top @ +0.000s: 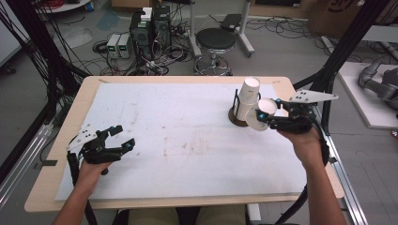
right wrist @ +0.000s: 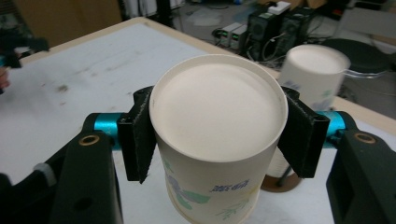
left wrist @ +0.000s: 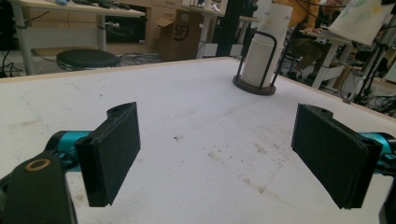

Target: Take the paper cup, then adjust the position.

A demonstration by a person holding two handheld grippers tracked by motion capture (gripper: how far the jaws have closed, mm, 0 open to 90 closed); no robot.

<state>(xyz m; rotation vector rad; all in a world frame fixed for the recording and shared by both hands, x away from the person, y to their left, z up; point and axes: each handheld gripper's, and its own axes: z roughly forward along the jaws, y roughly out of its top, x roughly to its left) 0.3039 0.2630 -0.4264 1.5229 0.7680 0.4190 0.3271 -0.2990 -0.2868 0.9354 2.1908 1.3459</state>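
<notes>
Here a paper cup (right wrist: 218, 140) is held in the right gripper (top: 264, 115), its two black pads pressed against opposite sides of the cup wall just below the closed base. In the right gripper view that white base is turned toward the camera and a green and blue print can be seen lower on the wall. In the high view the cup (top: 263, 114) is carried clear of the bench (top: 155, 117), lying roughly sideways and just beside the stack of cups (top: 247, 100). The stack is kept in a dark wire holder (top: 236, 111) with a round base, standing upside down near the far right corner of the white bench top; the same stack (left wrist: 264, 56) is seen from the left gripper view, ringed by the holder's upright wire loops. Whether the held cup touches the stack cannot be told.

The left gripper (top: 118, 138) is seen at the near left of the bench, well apart from the cups. Its jaws are spread wide and nothing is held between them; in the left gripper view bare, lightly stained bench surface lies between the two black pads. Beyond the far edge of the bench a black round stool (top: 215, 40) is placed on the floor.
</notes>
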